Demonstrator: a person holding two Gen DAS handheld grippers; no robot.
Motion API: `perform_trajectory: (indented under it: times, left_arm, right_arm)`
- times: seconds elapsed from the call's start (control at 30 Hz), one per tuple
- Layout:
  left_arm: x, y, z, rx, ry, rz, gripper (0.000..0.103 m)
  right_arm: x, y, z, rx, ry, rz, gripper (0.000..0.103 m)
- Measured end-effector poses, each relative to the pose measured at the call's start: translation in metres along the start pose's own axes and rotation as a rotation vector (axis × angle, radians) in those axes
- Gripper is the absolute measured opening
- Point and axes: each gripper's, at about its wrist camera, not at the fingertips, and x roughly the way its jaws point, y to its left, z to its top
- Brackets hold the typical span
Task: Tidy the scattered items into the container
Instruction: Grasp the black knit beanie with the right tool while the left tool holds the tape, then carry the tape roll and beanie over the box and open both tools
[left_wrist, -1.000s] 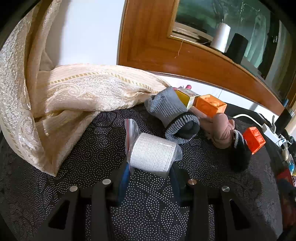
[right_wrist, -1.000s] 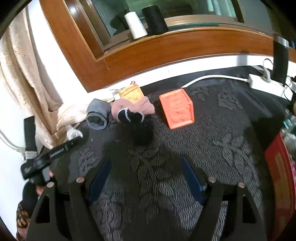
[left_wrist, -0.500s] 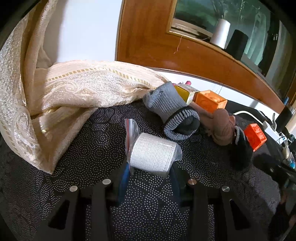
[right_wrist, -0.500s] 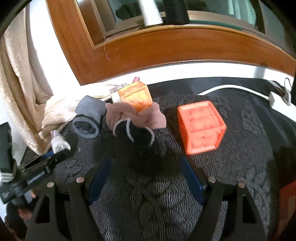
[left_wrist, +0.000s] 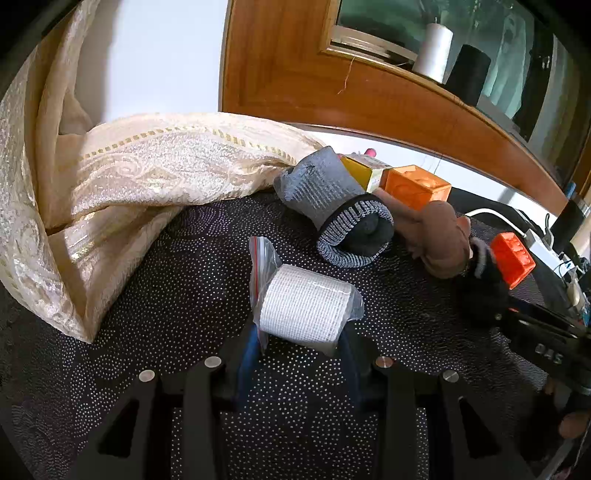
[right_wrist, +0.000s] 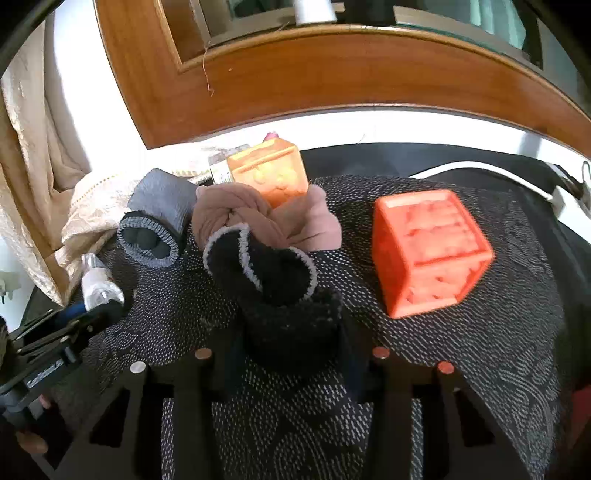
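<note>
My left gripper (left_wrist: 299, 341) is shut on a white roll in a clear plastic bag (left_wrist: 303, 310), just above the dark patterned cloth (left_wrist: 177, 295). In the right wrist view, a black sock with a grey rim (right_wrist: 280, 280) sits between the fingers of my right gripper (right_wrist: 291, 332), whose jaws are closing and press on its sides. Behind it lie a pinkish-brown sock bundle (right_wrist: 258, 218), a rolled grey sock (right_wrist: 159, 206) and a pale orange cube (right_wrist: 273, 173). A red-orange cube (right_wrist: 424, 251) stands to the right. No container shows in either view.
A cream curtain (left_wrist: 129, 177) drapes onto the cloth at the left. A wooden window frame (right_wrist: 332, 81) runs along the back, with thread spools (left_wrist: 434, 51) on its sill. A yellow box (left_wrist: 364, 170) lies behind the grey sock. A white cable (right_wrist: 461, 168) runs at back right.
My right gripper moved forward to the black sock and its jaws closed in around it. The left gripper has kept still with the roll.
</note>
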Motion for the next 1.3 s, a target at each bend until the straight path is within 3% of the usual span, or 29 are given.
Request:
perform_trajectory:
  times: [0.27, 0.47, 0.87, 1.0, 1.3]
  left_arm:
    - [-0.005, -0.004, -0.001, 0.011, -0.011, -0.007, 0.042]
    - [-0.020, -0.011, -0.003, 0.018, -0.026, -0.032, 0.042]
    - [-0.033, -0.028, -0.001, 0.039, -0.044, -0.049, 0.042]
    - [-0.040, -0.042, -0.003, 0.064, -0.044, -0.050, 0.042]
    - [-0.057, -0.081, -0.014, 0.118, -0.043, -0.084, 0.042]
  right_arm:
    - [-0.063, -0.012, -0.025, 0.026, -0.065, -0.009, 0.046]
    - [-0.129, -0.054, -0.052, 0.123, -0.133, -0.052, 0.046]
    - [-0.252, -0.193, -0.128, 0.408, -0.241, -0.321, 0.047]
    - [-0.263, -0.227, -0.144, 0.456, -0.225, -0.368, 0.047]
    - [-0.232, -0.260, -0.157, 0.496, -0.128, -0.386, 0.047]
